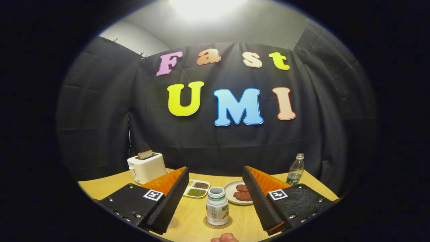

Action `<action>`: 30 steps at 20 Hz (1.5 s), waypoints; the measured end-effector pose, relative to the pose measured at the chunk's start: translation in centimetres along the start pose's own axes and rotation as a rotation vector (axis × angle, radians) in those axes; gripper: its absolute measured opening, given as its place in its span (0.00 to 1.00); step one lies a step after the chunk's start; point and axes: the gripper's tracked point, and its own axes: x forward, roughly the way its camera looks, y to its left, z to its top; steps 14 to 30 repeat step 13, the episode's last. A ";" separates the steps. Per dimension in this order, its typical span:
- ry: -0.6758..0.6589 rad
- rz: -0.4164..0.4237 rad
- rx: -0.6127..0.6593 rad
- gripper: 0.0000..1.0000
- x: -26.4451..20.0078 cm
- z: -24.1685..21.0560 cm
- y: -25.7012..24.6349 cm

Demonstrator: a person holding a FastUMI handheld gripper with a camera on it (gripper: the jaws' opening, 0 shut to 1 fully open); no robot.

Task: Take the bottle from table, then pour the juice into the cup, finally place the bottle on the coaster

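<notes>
A small white bottle (217, 206) with an open mouth and a green-and-orange label stands upright on a round brown coaster (228, 223) on the wooden table (195, 211). My gripper (215, 168) is open; the bottle sits between the two fingers, clear of both, closer to their base than to their tips. A pale, see-through rounded shape (173, 223) shows at the inner edge of the left finger; I cannot tell whether it is the cup.
Beyond the fingers stand a white toaster (146, 167) holding a slice of toast, a small tray (197, 189) of beans, a white plate (230, 192) with red patties, and a clear water bottle (295, 169) at the far right. A person's fingertip (224, 238) shows nearest me.
</notes>
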 end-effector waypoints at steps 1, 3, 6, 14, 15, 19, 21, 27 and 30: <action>-0.008 -0.008 -0.014 0.98 -0.5 0.3 -0.3; -0.001 0.000 -0.019 0.98 -1.1 -0.3 -0.5; 0.021 -0.003 -0.047 0.97 -3.0 -3.4 -2.6; 0.010 0.001 -0.002 0.97 -8.6 -12.3 -13.8; 0.010 0.001 -0.002 0.97 -8.6 -12.3 -13.8; 0.010 0.001 -0.002 0.97 -8.6 -12.3 -13.8; 0.010 0.001 -0.002 0.97 -8.6 -12.3 -13.8; 0.010 0.001 -0.002 0.97 -8.6 -12.3 -13.8; 0.010 0.001 -0.002 0.97 -8.6 -12.3 -13.8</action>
